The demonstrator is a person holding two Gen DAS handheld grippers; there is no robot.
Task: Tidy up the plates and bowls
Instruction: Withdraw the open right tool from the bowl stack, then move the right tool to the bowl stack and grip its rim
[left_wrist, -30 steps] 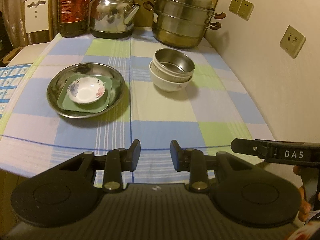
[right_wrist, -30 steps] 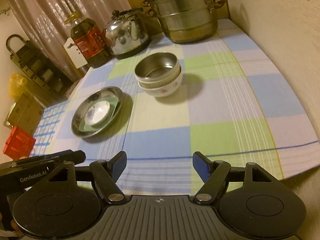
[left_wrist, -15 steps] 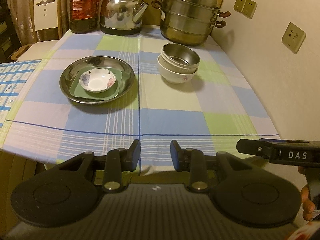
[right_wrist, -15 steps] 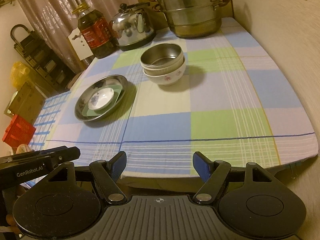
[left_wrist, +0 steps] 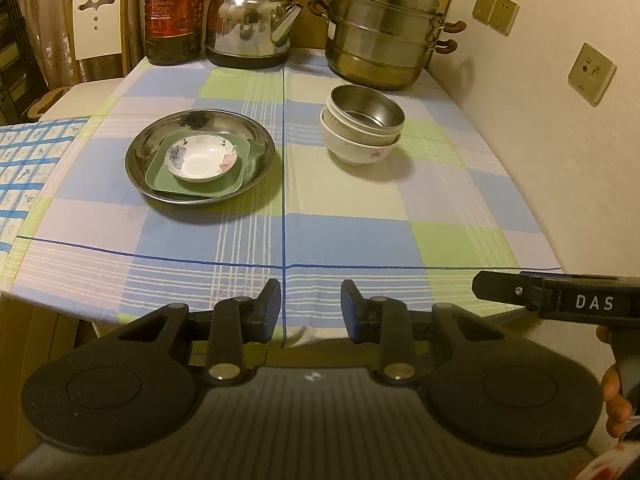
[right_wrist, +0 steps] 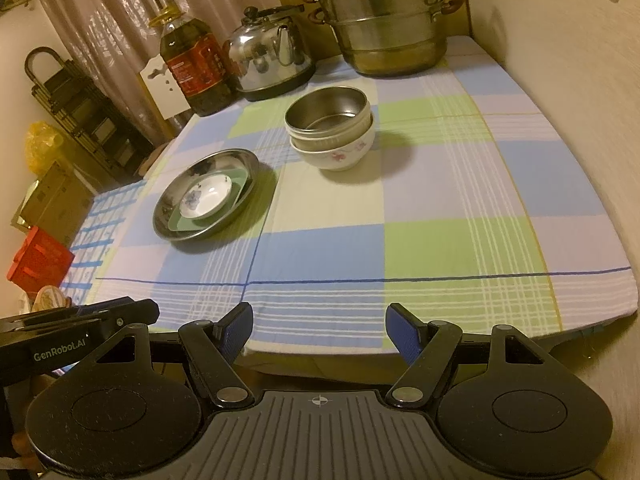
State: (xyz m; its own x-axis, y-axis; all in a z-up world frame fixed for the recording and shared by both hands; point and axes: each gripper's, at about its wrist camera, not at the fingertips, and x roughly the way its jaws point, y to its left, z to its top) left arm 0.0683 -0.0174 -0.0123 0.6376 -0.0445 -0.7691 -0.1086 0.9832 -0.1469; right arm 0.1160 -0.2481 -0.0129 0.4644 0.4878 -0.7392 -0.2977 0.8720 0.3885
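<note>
A round steel plate holds a green square plate with a small white flowered dish on top; the stack also shows in the right wrist view. To its right a steel bowl sits nested in white flowered bowls, which also show in the right wrist view. My left gripper is open and empty over the table's front edge. My right gripper is open and empty, also at the front edge.
A checked cloth covers the table. At the back stand an oil bottle, a steel kettle and a stacked steamer pot. A wall runs along the right side. A chair stands at the back left.
Both grippers have drawn back from the table toward its front edge and risen a little. The dishes have not moved. Both jaws stay open.
</note>
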